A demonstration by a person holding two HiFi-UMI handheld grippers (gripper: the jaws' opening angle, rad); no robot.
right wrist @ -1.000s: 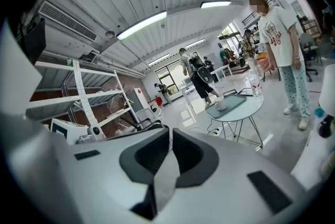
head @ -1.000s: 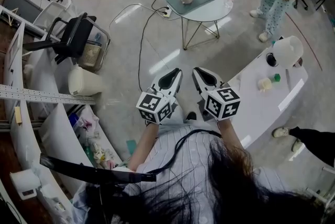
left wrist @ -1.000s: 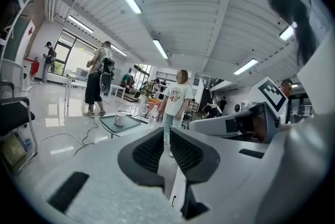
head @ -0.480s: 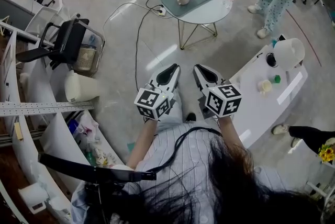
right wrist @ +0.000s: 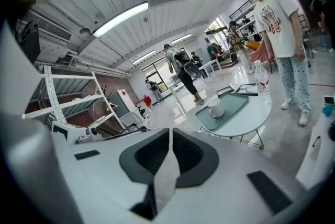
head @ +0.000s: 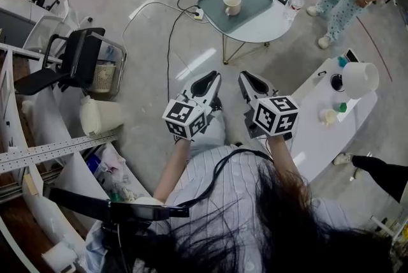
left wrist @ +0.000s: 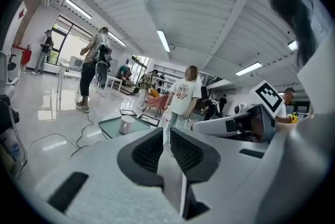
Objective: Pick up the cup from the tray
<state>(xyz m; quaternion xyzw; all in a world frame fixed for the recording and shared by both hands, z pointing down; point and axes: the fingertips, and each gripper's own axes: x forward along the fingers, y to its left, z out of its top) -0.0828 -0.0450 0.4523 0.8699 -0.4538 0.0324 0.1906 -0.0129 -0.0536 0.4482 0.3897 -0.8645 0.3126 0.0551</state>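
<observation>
- Head view: cup [head: 232, 3] upright on tray [head: 254, 5], far round table [head: 273, 24].
- Left gripper [head: 205, 81], right gripper [head: 250, 80] side by side, near, well apart from table.
- Both pairs of jaws clenched together, nothing between.

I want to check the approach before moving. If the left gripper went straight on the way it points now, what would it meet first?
Probably the round table, near the tray with the cup; nothing nearer stands in the left gripper's line. Height is unclear, so it could pass above.
</observation>
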